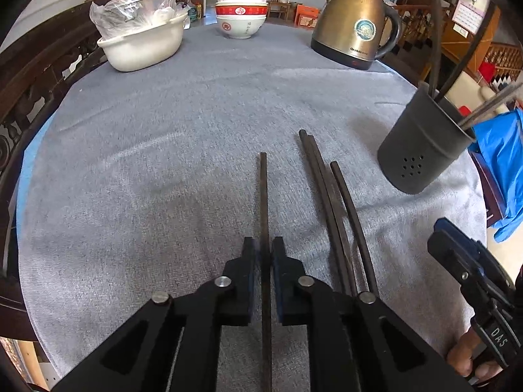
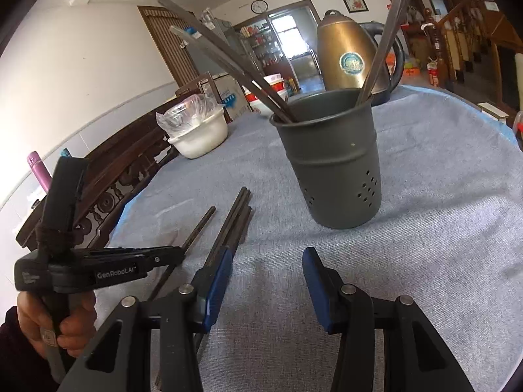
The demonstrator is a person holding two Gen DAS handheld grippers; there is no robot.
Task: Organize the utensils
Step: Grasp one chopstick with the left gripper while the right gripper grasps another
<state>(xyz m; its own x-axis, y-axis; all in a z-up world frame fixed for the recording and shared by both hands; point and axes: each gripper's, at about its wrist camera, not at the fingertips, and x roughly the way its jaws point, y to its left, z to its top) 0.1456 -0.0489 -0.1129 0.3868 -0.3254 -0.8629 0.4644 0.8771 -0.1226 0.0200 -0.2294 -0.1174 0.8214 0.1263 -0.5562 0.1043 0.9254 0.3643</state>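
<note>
Pick-up step: one chopstick (image 1: 263, 196) lying on the desk (image 1: 163, 163) is straddled by the left gripper (image 1: 264, 248), fingers nearly together but apparently not yet clamped on it. Right gripper (image 2: 266, 261) is held empty, fingers apart, near the holder (image 2: 330, 160). Next, a firm clamp and lift into the holder is needed; three more chopsticks (image 1: 330, 192) remain just beside.

A round table (image 1: 196, 104) draped in a grey cloth is carrying everything. Four dark chopsticks (image 1: 330, 192) are lying on it, one apart from three bunched together. A grey perforated holder (image 2: 330, 160) is standing beside them, while a white basin (image 1: 143, 45), stacked bowls (image 1: 241, 16) and a brass-coloured kettle (image 1: 354, 23) are sitting along the far edge.
</note>
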